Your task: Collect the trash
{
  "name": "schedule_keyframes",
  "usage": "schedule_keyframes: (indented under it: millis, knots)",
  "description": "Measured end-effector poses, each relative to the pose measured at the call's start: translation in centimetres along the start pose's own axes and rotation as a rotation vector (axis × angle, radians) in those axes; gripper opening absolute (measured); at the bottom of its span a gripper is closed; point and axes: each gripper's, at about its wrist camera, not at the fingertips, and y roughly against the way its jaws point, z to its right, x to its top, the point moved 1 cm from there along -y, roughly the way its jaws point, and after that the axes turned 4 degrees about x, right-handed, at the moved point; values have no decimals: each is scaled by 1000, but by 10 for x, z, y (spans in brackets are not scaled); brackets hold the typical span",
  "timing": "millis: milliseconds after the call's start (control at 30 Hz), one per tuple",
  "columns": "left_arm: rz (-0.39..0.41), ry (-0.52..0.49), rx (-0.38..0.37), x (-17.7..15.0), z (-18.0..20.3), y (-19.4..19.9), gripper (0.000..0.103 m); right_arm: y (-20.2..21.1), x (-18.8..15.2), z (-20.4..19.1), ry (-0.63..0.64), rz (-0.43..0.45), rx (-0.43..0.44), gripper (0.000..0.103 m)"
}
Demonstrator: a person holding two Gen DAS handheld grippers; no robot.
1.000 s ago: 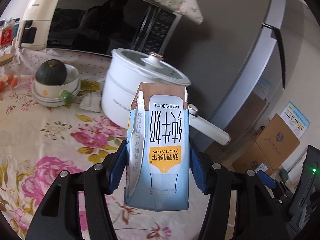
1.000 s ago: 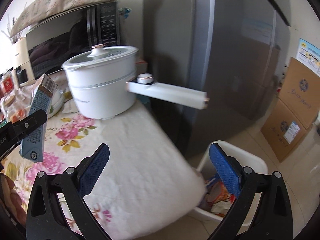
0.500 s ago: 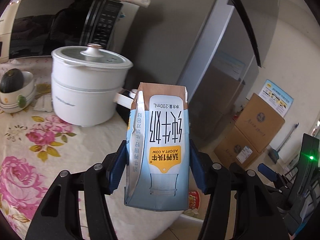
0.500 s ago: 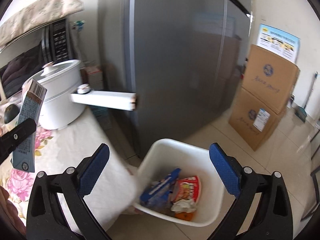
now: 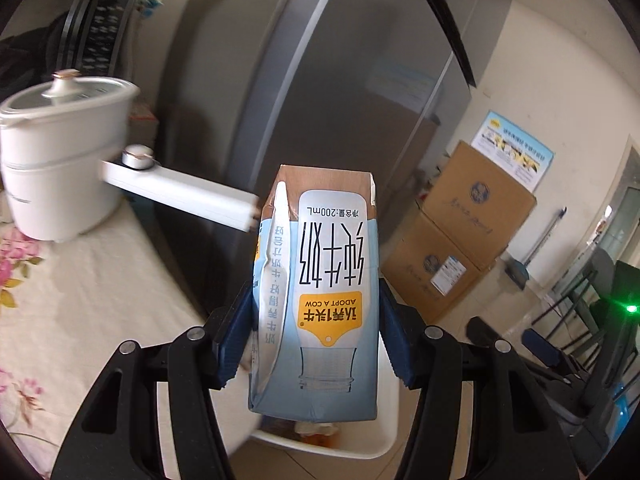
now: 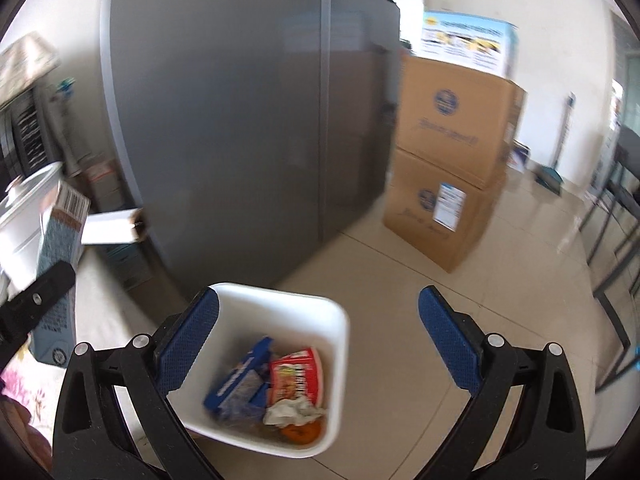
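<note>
Clamped in my left claw (image 5: pixel 316 344) is a milk carton (image 5: pixel 320 292), its blue pads pressed against both side faces. My right claw (image 6: pixel 318 340) gapes wide, holding nothing, above a white bin (image 6: pixel 340 320) on the tiled floor.

Behind everything stands a grey fridge (image 5: pixel 340 80), with two stacked cardboard boxes (image 6: pixel 448 168) beside it. At the left is my desk (image 5: pixel 80 300) under a flowered cloth, carrying a white lidded pot (image 5: pixel 64 160) whose long handle (image 5: pixel 180 196) points toward the carton.

In the left view the bin's rim (image 5: pixel 320 446) shows just under the carton's near end. Inside the bin lie a blue packet (image 6: pixel 240 384), a red wrapper (image 6: pixel 298 376), crumpled paper (image 6: pixel 292 410) and something orange (image 6: pixel 302 434).

The carton is pale blue with a brown band at its far end, and its print reads upside down to me: "200mL" on a white label, large black characters, and a yellow tag saying "ADOPT A COW". One side panel is creased and caved in. From the right view I see its barcode end (image 6: pixel 74 202) at the left edge, over the desk's rim and left of the bin.
</note>
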Motion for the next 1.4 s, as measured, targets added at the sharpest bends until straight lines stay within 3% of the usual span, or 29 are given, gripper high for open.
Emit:
schedule_keyframes:
  millis: [200,333,400,567,700,767,867,1000,1167,1400]
  knots:
    - [-93,-32,7,-2,24,-46,59,-3,1,26,-67,1,-64,96]
    - [-119,-61,43,-3,33,-55,74,0,1,28,-70,18,-86,96]
    - [-95,-70,66,-3,32,-46,81,5,1,25,-61,39,-88,96]
    - [44,-100,214,-2,16,9,96,29,-3,6,-33,108,-80,96]
    - [205,-181,358,-11,10,69,96,60,-16,-18,15,197,-70,96]
    - [236,-208,425,-16,4,91,96,75,-23,-28,22,236,-72,96]
    - [271,-178,491,-24,-15,122,96,95,-35,-39,-11,242,-5,96]
    - [272,-75,482,-39,-50,158,96,106,-58,-50,-43,178,75,96]
    - [236,-83,491,-65,-74,184,96,117,-87,-76,35,135,118,96]
    - [199,-14,454,-85,-96,196,96,127,-106,-93,101,127,135,96]
